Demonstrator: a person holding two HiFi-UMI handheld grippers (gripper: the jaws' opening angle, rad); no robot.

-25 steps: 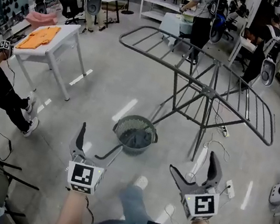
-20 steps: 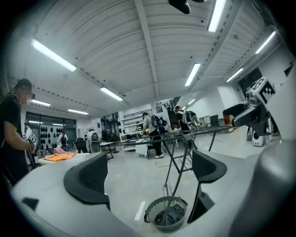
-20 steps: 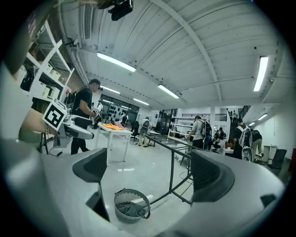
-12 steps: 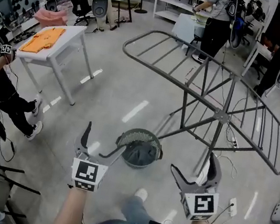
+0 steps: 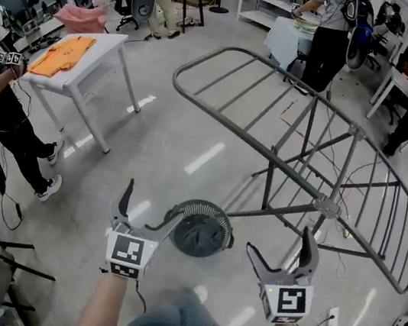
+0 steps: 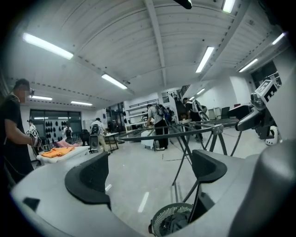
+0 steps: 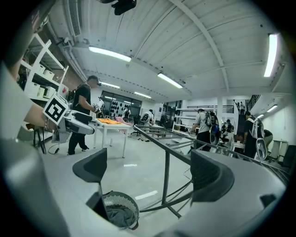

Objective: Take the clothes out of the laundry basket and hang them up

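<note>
Spread wide apart, the jaws of our left gripper (image 5: 149, 202) are holding nothing; in the left gripper view (image 6: 150, 173) we are seeing only open floor between them. We are holding this gripper level, pointing across the room, so its jaws are aiming well above what we want.

Just to the right of it, on the floor, the laundry basket (image 5: 216, 208) is standing upright, and the clothes (image 5: 198, 235) are lying inside it as one dark crumpled heap with no clear long side. From the head view the left gripper's inner jaw is overlapping the basket's rim, though we are judging that it is hanging above the rim and not touching it. In the left gripper view the basket (image 6: 163, 221) is sitting low and to the right, partly behind the inner jaw.

Further right, the jaws of our right gripper (image 5: 281, 245) are gaping open too, and nothing is between them (image 7: 152, 173). Its view is showing the basket (image 7: 115, 196) low and to the left, with the clothes (image 7: 118, 216) plain inside. A strip of floor is separating this gripper from the basket, so we are reckoning the left one nearer.

So the heap is lying between the two grippers, ahead and below; whichever reaches first is needing to tip downward and inward.

Rightmost, the drying rack (image 5: 328, 207) is standing open and bare, stretching from far left to near right, just beside the basket.
</note>
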